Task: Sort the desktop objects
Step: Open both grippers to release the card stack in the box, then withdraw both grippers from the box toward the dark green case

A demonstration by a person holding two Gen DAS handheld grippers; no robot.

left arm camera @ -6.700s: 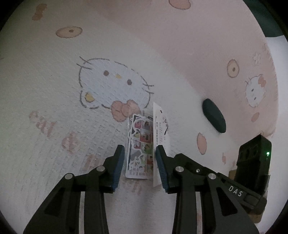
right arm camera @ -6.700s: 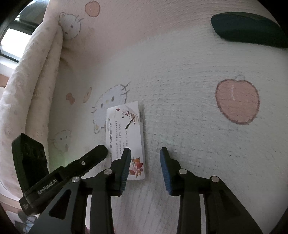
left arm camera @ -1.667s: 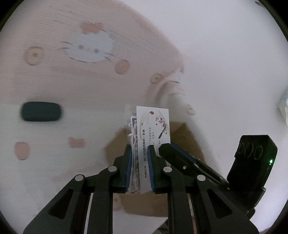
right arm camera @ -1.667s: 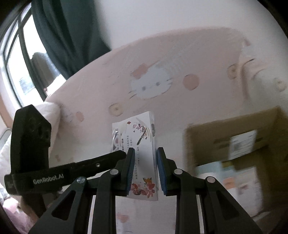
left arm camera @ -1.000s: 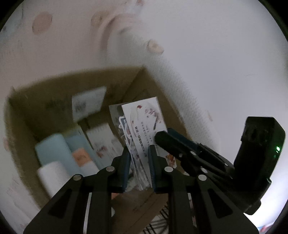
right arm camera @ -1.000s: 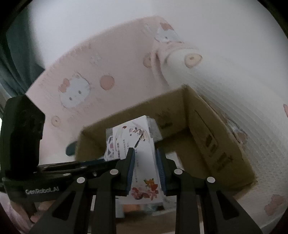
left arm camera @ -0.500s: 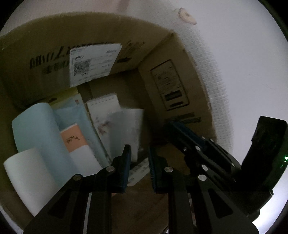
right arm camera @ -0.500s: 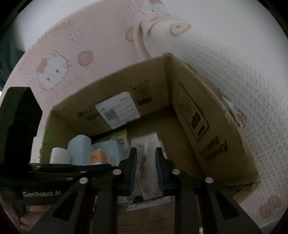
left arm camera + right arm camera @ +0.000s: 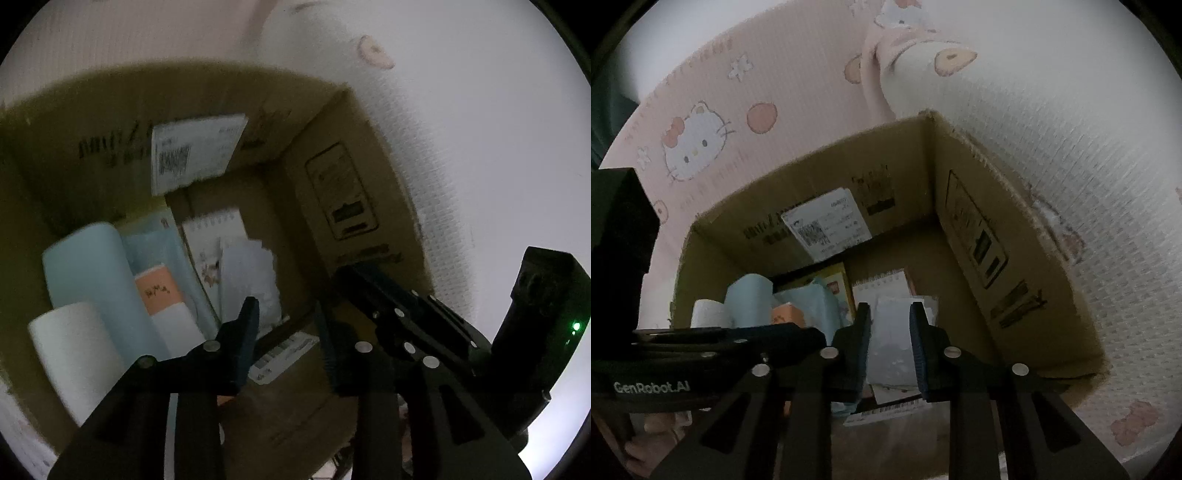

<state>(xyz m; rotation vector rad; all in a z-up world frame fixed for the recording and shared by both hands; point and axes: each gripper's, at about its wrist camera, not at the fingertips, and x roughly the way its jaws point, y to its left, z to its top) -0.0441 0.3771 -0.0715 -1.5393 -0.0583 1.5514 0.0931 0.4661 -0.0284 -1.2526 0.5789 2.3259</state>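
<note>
Bedding backdrop, dim light

Pink quilted cover w/ white cartoon cat faces, peach dots & small flowers fills upper bkgd; white waffle-textured sheet to the right. A rolled fold of fabric sits btwn them. Dark curtain at far left edge. Lighting low, soft.

My left gripper is opening, having dropped the cards into the cardboard box.
</note>
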